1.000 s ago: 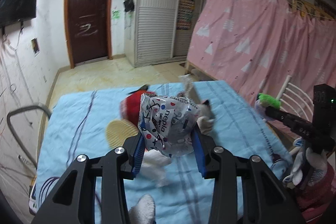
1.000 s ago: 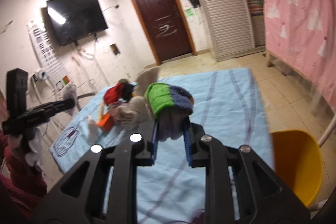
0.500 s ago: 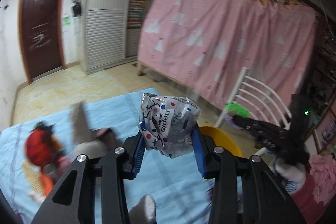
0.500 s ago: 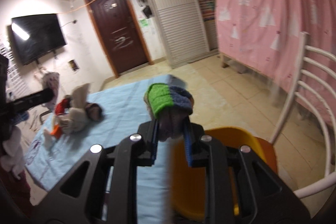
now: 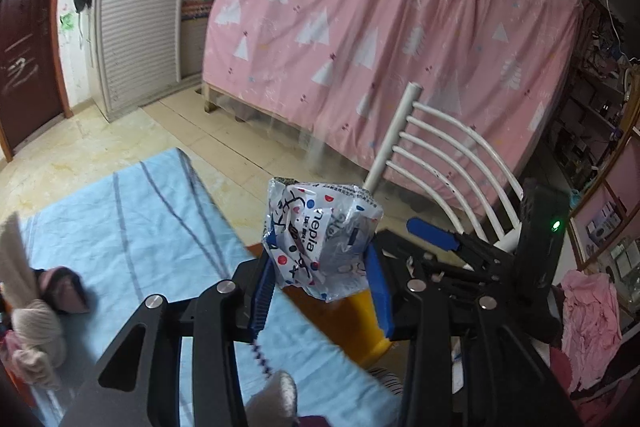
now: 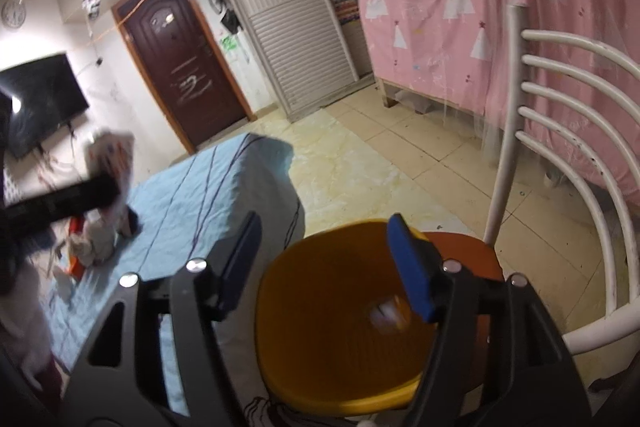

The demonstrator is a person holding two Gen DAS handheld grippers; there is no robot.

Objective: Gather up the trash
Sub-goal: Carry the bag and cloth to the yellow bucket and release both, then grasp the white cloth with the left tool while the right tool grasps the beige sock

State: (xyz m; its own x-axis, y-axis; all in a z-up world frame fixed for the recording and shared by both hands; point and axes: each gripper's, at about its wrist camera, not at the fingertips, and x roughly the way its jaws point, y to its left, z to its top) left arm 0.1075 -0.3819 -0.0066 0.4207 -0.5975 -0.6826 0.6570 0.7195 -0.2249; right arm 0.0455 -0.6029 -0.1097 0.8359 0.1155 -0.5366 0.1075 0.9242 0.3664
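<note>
My left gripper (image 5: 320, 261) is shut on a crumpled white tissue wrapper (image 5: 320, 223) with coloured dots, held over the table's right edge, just short of the yellow bin (image 5: 362, 323). In the right wrist view my right gripper (image 6: 324, 231) hangs above the yellow bin (image 6: 320, 339). Its jaws are opening and nothing is between them. A small blurred thing (image 6: 384, 311) lies inside the bin. The left gripper and wrapper (image 6: 110, 155) show blurred at the left there. One blue finger (image 5: 432, 233) of the right gripper shows in the left wrist view.
The bin stands on the brown seat (image 6: 472, 255) of a white chair (image 6: 560, 131). A blue cloth (image 5: 132, 227) covers the table, with socks and other scraps (image 5: 36, 307) at its left. A pink curtain (image 5: 400, 27) hangs behind, over tiled floor.
Both grippers swung right from the table toward the yellow bin. The right gripper opened and the green and blue thing it held is gone from its jaws. The left still holds the wrapper.
</note>
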